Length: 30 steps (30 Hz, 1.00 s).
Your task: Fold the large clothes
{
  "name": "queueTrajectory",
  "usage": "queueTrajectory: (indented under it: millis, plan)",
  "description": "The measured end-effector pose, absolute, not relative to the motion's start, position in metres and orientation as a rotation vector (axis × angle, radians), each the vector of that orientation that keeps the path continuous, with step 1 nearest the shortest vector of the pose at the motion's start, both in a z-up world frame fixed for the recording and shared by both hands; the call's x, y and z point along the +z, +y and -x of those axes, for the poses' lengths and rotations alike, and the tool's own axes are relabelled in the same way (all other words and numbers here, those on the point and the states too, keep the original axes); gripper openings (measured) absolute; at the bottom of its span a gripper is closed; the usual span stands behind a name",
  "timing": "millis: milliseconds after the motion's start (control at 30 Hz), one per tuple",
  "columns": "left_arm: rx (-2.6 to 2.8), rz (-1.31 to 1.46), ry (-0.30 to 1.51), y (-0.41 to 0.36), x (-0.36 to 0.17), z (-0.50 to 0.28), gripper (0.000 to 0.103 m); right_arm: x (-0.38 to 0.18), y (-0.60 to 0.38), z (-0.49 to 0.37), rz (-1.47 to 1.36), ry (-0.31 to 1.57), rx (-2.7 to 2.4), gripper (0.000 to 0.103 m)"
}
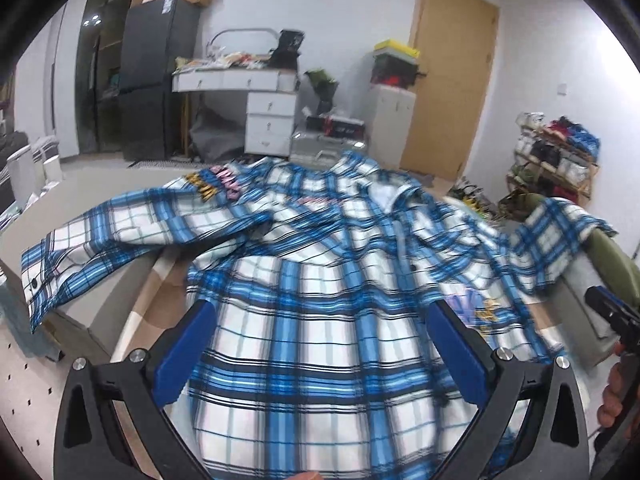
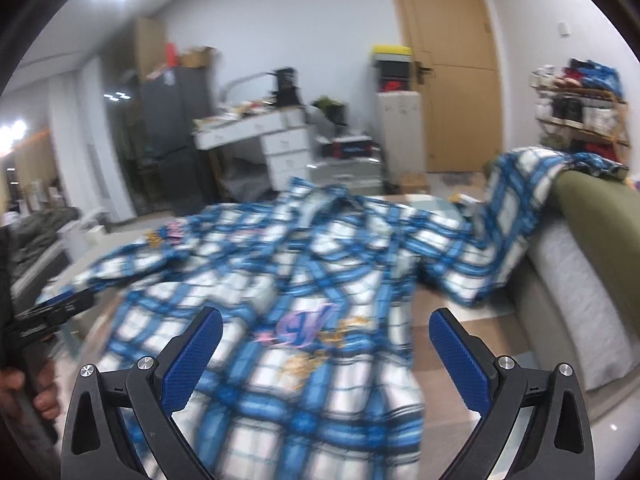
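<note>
Plaid shirt (image 2: pixel 280 320) motion-blurred, its near hem cut off by the bottom edge.

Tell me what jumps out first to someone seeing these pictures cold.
The big blue-and-white plaid shirt dominates, spread over the work surface, one sleeve trailing off to the left and the other draped up over the olive-green sofa arm on the right. In the foreground, the left hand-held gripper and right hand-held gripper each hang open above the shirt's near hem. Behind stands a tan door.
</note>
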<state>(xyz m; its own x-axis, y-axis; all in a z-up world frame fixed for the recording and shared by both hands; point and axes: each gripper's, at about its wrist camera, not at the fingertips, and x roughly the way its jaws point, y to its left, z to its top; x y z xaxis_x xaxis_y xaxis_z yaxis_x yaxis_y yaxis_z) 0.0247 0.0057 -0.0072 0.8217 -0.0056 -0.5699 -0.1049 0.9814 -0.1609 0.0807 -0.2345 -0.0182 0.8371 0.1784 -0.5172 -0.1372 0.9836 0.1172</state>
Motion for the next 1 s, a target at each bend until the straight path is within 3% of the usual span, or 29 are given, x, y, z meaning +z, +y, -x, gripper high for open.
queueTrajectory:
  millis: [267, 433, 600, 667, 800, 833, 867, 900, 933, 1000]
  plan:
    - [0.274, 0.263, 0.706, 0.055, -0.044, -0.042, 0.102, -0.060, -0.276, -0.132, -0.264, 0.756, 0.124, 0.103]
    - [0.269, 0.283, 0.809, 0.065, -0.065, -0.053, 0.102, -0.079, -0.280, -0.141, -0.261, 0.820, 0.119, 0.095]
    - [0.255, 0.289, 0.888, 0.064, -0.081, -0.064, 0.098, -0.100, -0.281, -0.155, -0.263, 0.912, 0.112, 0.094]
    - [0.239, 0.293, 0.907, 0.064, -0.085, -0.068, 0.087, -0.107, -0.285, -0.161, -0.278, 0.944, 0.105, 0.091]
    - [0.258, 0.226, 0.919, 0.063, -0.087, -0.074, 0.062, -0.118, -0.286, -0.169, -0.296, 0.990, 0.099, 0.076]
    - [0.267, 0.213, 0.913, 0.063, -0.087, -0.074, 0.050, -0.118, -0.285, -0.171, -0.292, 0.996, 0.104, 0.065]
    - [0.278, 0.202, 0.906, 0.064, -0.087, -0.075, 0.031, -0.119, -0.283, -0.173, -0.292, 0.990, 0.100, 0.060]
    - [0.288, 0.189, 0.901, 0.064, -0.087, -0.075, 0.019, -0.120, -0.280, -0.174, -0.273, 0.991, 0.099, 0.047]
    - [0.288, 0.184, 0.896, 0.065, -0.087, -0.075, 0.002, -0.120, -0.278, -0.175, -0.255, 0.996, 0.095, 0.023]
    - [0.289, 0.192, 0.884, 0.067, -0.086, -0.072, 0.001, -0.122, -0.275, -0.177, -0.225, 1.004, 0.081, 0.007]
